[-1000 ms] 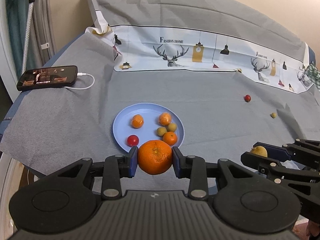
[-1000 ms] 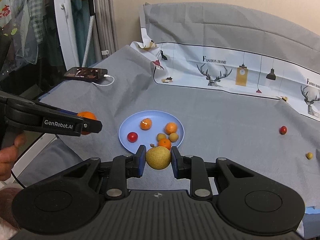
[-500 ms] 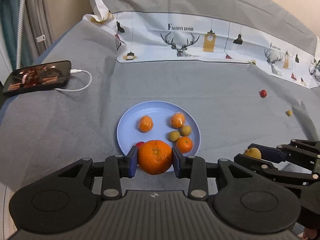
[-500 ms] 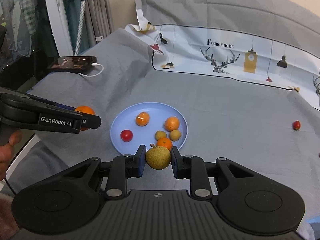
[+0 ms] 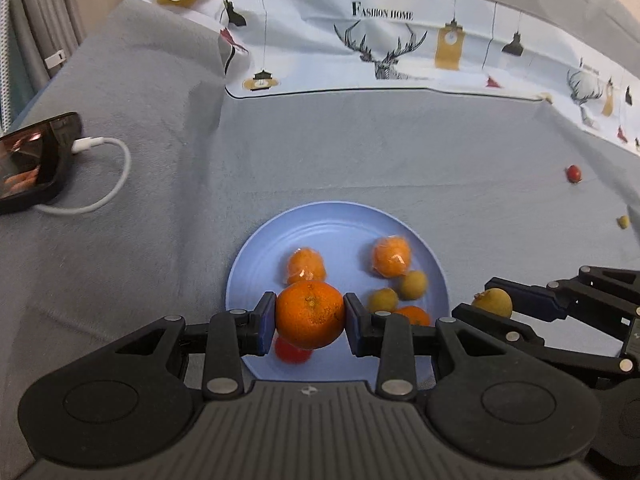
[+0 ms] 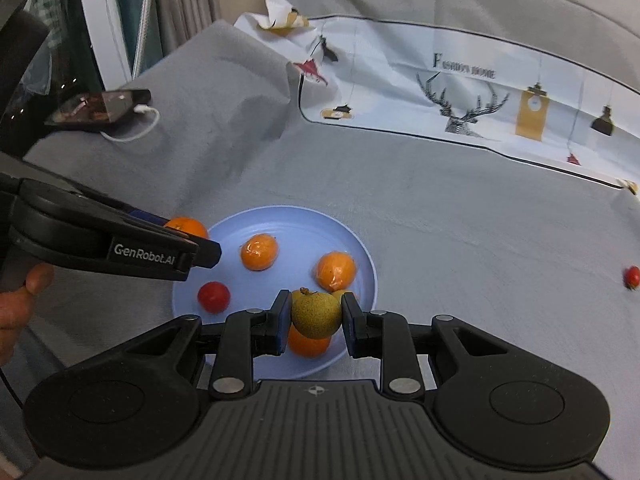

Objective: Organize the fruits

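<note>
A grey cloth (image 5: 360, 152) covers the tabletop and fills most of both views, and a white printed sheet with deer heads and lamps (image 5: 400, 48) lies across its upper part. The left gripper (image 5: 310, 322) takes up the bottom of the left wrist view, its fingers pinching a large orange (image 5: 310, 314) that hangs over the near left part of a blue plate (image 5: 264, 264). The right gripper (image 6: 316, 320) fills the bottom of its own view, its fingers pressing on a yellow-green round fruit with a short stem (image 6: 316, 314) above the plate's near edge. In the left wrist view that gripper enters from the lower right, beside the plate's right rim. A black phone (image 5: 28, 164) with a white cable (image 5: 104, 184) lies at the left edge. On the plate sit two wrapped small oranges (image 5: 306, 266), another small orange (image 6: 308, 344), two small yellow-green fruits (image 5: 412, 286) and a red tomato (image 6: 214, 297). Well apart on the cloth at the right lie a second red tomato (image 5: 574, 173) and a tiny yellow fruit (image 5: 623, 222)
</note>
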The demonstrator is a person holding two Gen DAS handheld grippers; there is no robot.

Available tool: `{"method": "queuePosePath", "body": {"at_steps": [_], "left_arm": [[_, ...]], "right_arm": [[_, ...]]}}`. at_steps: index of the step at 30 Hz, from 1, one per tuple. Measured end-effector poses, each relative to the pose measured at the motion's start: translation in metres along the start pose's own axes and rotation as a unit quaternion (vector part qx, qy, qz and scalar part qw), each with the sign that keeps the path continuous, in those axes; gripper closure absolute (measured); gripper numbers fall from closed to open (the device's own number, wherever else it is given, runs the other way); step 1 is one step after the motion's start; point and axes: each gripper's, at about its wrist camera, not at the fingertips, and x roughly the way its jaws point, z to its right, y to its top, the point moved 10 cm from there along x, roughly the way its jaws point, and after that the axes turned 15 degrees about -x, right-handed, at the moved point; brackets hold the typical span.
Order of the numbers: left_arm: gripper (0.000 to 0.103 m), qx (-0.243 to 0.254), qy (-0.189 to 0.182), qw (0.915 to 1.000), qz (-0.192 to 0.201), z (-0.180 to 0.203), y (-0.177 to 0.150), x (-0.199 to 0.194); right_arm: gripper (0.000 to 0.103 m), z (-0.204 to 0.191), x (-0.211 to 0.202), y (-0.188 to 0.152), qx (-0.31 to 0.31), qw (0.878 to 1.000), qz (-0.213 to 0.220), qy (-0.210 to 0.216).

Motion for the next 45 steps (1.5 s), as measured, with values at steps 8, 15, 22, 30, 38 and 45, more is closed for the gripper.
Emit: {"method": "queuePosePath", "body": {"at_steps": [8, 15, 22, 30, 38, 45], "left_arm": [[0.06, 0.012, 0.01, 0.9998, -0.009, -0.002, 0.004, 0.031], [0.0, 0.059, 0.009, 0.9949, 0.081, 0.012, 0.002, -0.02], [0.0, 0.04, 0.021, 0.9968, 0.066, 0.006, -0.039, -0.075], [0.0, -0.015, 0.02, 0.9969, 0.074, -0.006, -0.081, -0.134], [0.0, -0.019, 0.023, 0.9934, 0.11, -0.001, -0.1, -0.181], [0.0, -0.015, 0.015, 0.9895, 0.143, 0.007, -0.106, -0.212]], "right_arm": [[0.075, -0.004, 0.04, 0.0, -0.025, 1.0, -0.011, 0.013], [0.023, 0.002, 0.008, 0.007, -0.069, 0.997, 0.001, -0.013], [0.009, -0.009, -0.064, -0.023, -0.02, 0.999, -0.009, -0.027], [0.003, -0.029, -0.127, -0.039, 0.008, 0.999, 0.021, -0.049], [0.001, -0.044, -0.18, -0.051, -0.015, 0.995, 0.065, -0.08], [0.001, -0.046, -0.214, -0.053, -0.018, 0.99, 0.098, -0.105]]}}
